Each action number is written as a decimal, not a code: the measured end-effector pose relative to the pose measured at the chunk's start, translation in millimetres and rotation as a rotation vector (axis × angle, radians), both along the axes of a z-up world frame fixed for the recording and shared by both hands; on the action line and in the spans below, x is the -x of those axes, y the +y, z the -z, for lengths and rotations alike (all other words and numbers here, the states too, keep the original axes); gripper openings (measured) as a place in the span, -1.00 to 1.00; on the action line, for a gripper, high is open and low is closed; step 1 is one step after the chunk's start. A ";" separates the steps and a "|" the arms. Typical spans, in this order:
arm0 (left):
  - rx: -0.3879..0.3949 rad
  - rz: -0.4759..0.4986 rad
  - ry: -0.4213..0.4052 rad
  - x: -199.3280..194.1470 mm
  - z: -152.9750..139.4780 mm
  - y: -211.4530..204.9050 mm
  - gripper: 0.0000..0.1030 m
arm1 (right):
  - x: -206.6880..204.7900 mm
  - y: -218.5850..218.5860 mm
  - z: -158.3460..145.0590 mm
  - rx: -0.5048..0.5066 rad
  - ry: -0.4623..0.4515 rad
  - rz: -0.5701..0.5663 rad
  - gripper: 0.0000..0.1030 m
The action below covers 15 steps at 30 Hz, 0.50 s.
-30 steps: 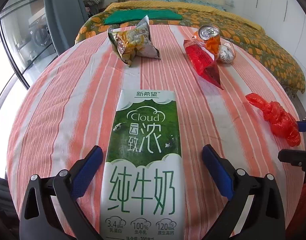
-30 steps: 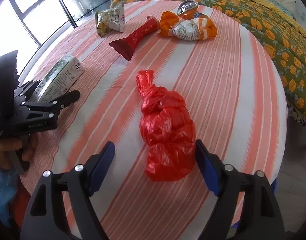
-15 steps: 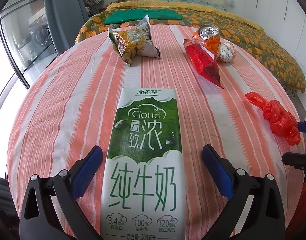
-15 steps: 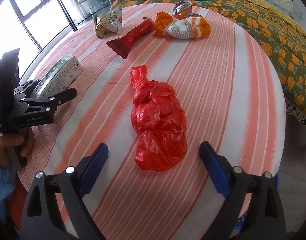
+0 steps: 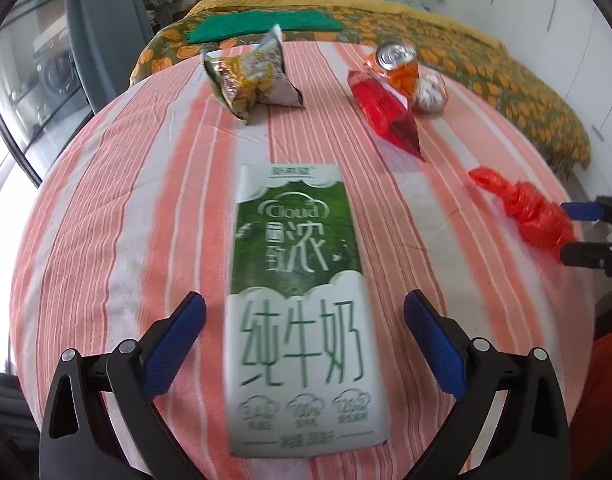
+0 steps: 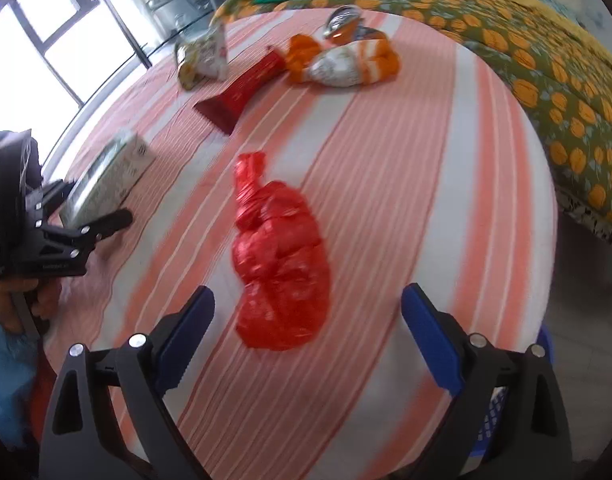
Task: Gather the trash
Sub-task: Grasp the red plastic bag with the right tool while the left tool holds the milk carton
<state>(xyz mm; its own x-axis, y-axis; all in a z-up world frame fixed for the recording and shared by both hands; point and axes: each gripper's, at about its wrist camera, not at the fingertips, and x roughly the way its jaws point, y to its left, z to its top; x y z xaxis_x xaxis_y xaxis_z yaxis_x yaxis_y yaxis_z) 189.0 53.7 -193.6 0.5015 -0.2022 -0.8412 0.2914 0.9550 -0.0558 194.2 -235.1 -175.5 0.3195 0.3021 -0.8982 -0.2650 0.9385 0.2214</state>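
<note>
A green and white milk carton point(image 5: 301, 304) lies flat on the striped round table point(image 5: 105, 208). My left gripper point(image 5: 306, 340) is open with its near end between the jaws, not touching. A knotted red plastic bag point(image 6: 279, 268) lies near the table's right edge. My right gripper point(image 6: 308, 336) is open around its near end. The bag point(image 5: 526, 208) and right gripper point(image 5: 586, 232) show in the left wrist view; the carton point(image 6: 109, 178) and left gripper point(image 6: 85, 224) show in the right wrist view. Further back lie a yellow snack bag point(image 5: 253, 74), a red wrapper point(image 5: 386, 112), a can point(image 5: 396, 58) and an orange-white wrapper point(image 6: 346, 66).
A bed with an orange-patterned green cover point(image 6: 546, 52) stands just behind the table, with a green cloth point(image 5: 261, 26) on it. A glass partition and window point(image 6: 45, 40) are at the left. A blue basket point(image 6: 494, 420) sits below the table's near right edge.
Both grippers have drawn back and risen a little, so the carton and the red bag sit further forward between the jaws. The right gripper's jaws opened wider. No object moved.
</note>
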 end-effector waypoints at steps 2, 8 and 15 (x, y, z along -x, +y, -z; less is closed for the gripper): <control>0.068 0.000 0.001 -0.3 -5.7 8.5 0.90 | -4.3 -13.8 -2.7 -0.040 0.012 0.040 0.78; 0.113 0.046 -0.060 5.8 -19.5 7.2 0.90 | -16.2 -20.7 -14.3 -0.074 0.011 0.039 0.78; 0.004 0.043 -0.074 4.4 -13.5 -6.9 0.48 | -18.2 28.5 -13.9 0.125 -0.017 -0.143 0.77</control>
<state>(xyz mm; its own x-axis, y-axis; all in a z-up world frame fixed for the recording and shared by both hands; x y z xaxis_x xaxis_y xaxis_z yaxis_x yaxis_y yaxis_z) 184.7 46.8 -180.1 0.5527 -0.2284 -0.8014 0.3359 0.9412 -0.0366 212.4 -206.6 -161.5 0.2970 0.2318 -0.9263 -0.4006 0.9108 0.0994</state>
